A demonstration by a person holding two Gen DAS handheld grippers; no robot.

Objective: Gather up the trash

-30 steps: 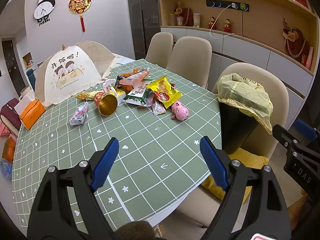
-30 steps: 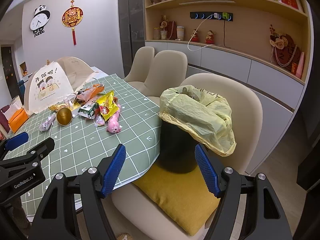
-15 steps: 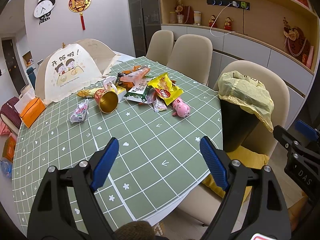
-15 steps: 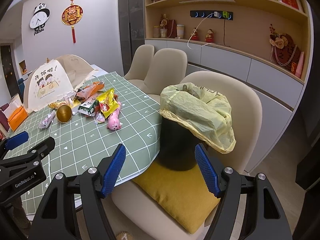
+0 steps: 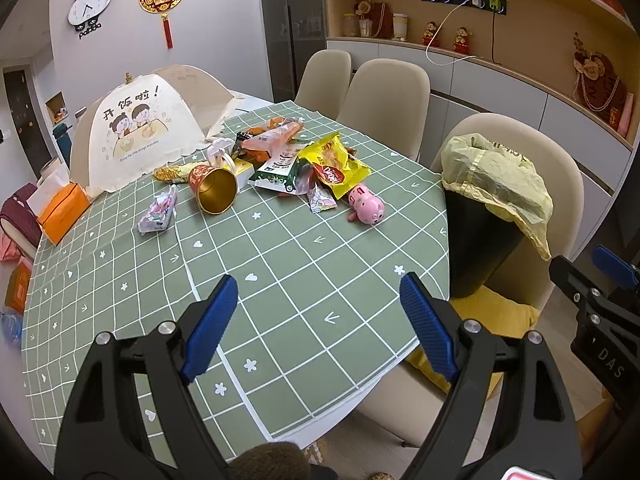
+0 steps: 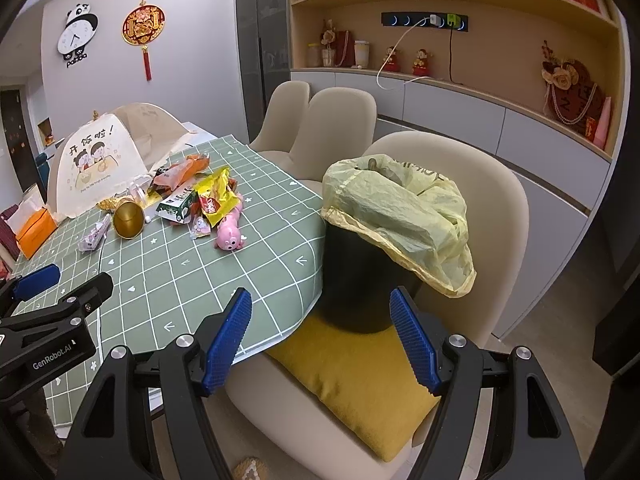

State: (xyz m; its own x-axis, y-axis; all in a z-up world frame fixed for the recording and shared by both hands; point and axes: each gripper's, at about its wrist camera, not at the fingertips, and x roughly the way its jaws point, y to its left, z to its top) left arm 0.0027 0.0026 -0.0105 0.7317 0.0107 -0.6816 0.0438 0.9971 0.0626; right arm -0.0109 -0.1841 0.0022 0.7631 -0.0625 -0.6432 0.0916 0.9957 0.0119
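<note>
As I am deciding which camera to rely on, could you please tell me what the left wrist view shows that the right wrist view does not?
Only the left wrist view shows the near green checked tablecloth under the open left hand-held gripper.

Only the right wrist view shows the whole mustard yellow cushion beneath the open right hand-held gripper.

Both show the snack wrapper pile, pink pig toy and black bin with yellow liner.

Both tongs edge fwd/closer vs 1 s ago. Left tongs (image 5: 316,320) sit further in over tabletop (image 5: 280,264); trash pile (image 5: 304,164) looms nearer. Right tongs (image 6: 320,336) creep twd black bin (image 6: 360,276), bag (image 6: 396,216) slightly bigger.
</note>
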